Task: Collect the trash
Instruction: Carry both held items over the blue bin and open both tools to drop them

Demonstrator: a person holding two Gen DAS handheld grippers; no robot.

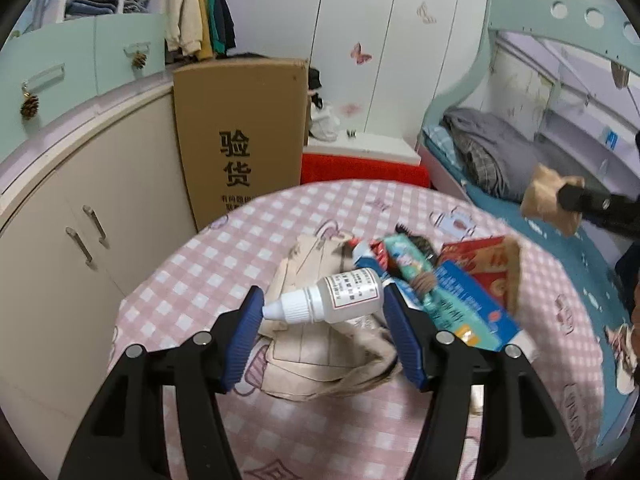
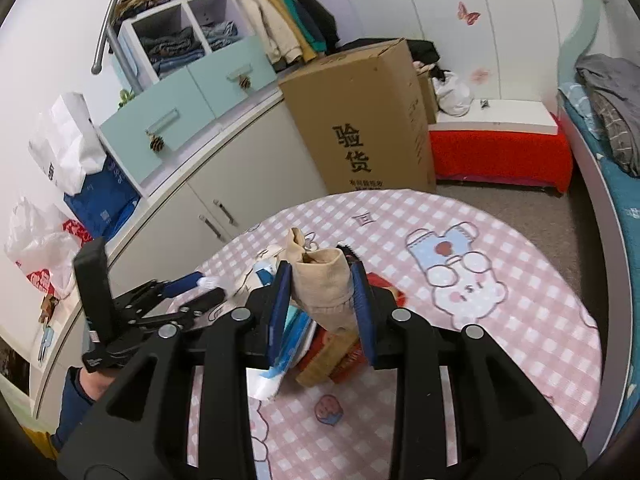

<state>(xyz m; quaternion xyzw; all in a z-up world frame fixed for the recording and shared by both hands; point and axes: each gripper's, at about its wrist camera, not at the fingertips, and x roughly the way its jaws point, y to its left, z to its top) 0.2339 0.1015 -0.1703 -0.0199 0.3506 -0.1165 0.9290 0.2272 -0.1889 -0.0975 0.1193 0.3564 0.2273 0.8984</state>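
Left gripper (image 1: 323, 312) pinching a small white bottle (image 1: 332, 296) lengthwise; right gripper (image 2: 320, 300) clamped on a tan cloth bag (image 2: 324, 284), litter beneath.

pink-checked tablecloth (image 1: 192, 280), white bottle (image 1: 336, 300), beige sock (image 2: 324, 284)

we read "验货" in large black characters on the cardboard box (image 1: 240, 136), seen from both wrist views (image 2: 360, 140), with a smaller line beneath that is too cut off to read. the dropper bottle (image 1: 344, 296) carries a printed label, too small for us to read. the blue carton (image 1: 472, 308) and red packet (image 1: 480, 260) bear print we cannot make out.
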